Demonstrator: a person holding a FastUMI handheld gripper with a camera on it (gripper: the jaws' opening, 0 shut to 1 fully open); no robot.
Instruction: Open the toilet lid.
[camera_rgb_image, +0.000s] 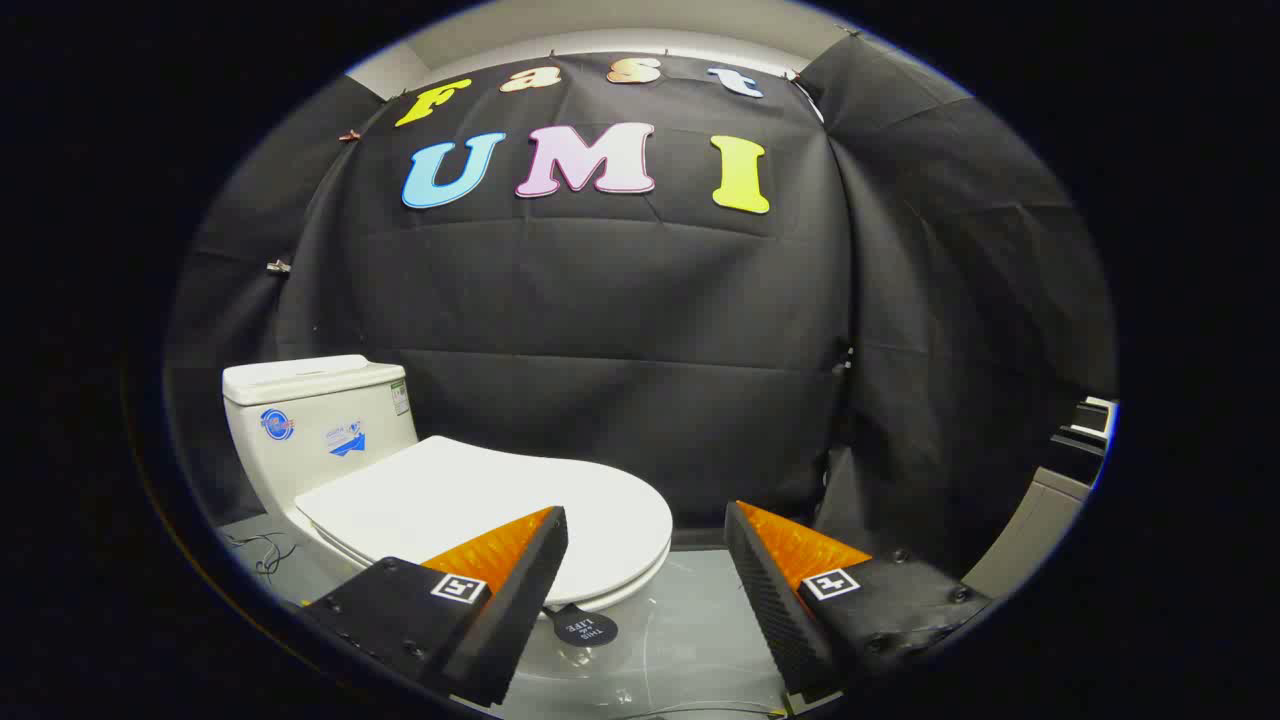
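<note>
Black cloth hangs behind and to both sides of the toilet (330, 440), which stands on a pale grey floor (690, 620); the tank (310, 420) rises at the toilet's far end, and the lid (480, 505) lies flat and shut over the seat, running from the tank toward you; its rounded front edge sits just ahead of your left finger (520, 570) and partly behind it. Your gripper (645, 525) is spread wide with nothing between the fingers; the right finger (770, 570) stands off to the side of the toilet, clear of the lid, over bare floor. A small dark round tab (585, 627) hangs below the lid's front edge, just beside the left finger; it may be a pull tab for lifting, though you cannot be sure from here.

Expect the lid to be stiff, smooth plastic, fairly light, and slippery on its glossy top; it looks thin at the rim, so a pinch across the front lip should hold, or a finger hooked under it; pressing on the top will only slide. It likely swings on a hinge by the tank, so lift in an arc rather than straight up; ease it against the tank so it does not slam. A loose wire (262, 552) lies on the floor beside the toilet's base; keep clear of it.
</note>
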